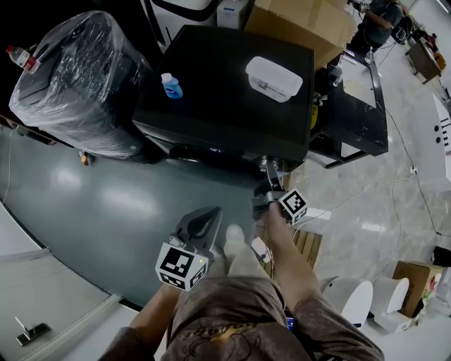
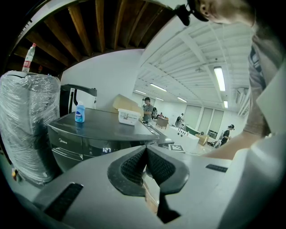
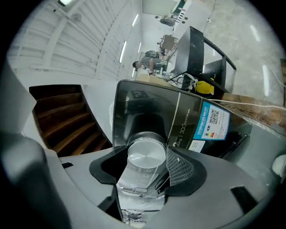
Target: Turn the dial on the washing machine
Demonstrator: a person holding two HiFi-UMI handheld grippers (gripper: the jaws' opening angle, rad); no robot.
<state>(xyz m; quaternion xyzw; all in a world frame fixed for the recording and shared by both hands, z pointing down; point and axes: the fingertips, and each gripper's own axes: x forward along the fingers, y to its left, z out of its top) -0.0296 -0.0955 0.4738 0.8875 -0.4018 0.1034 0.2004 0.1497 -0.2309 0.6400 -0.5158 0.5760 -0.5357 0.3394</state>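
The black washing machine (image 1: 225, 106) stands ahead of me, and its front panel (image 3: 134, 112) fills the right gripper view. A round silver dial (image 3: 146, 156) on that panel sits between the pads of my right gripper (image 3: 146, 153), which is shut on it. From the head view, the right gripper (image 1: 270, 173) reaches in under the machine's front edge. My left gripper (image 1: 204, 217) hangs back to the left, away from the machine. Its pads (image 2: 134, 165) meet with nothing between them. The machine's lit display (image 2: 106, 150) shows in the left gripper view.
A blue bottle (image 1: 171, 86) and a white lidded box (image 1: 273, 78) sit on the machine's top. A large plastic-wrapped bundle (image 1: 77, 77) stands at its left, cardboard boxes (image 1: 303, 21) behind. A wooden pallet (image 1: 308, 247) and white objects (image 1: 349, 296) lie on the floor at right.
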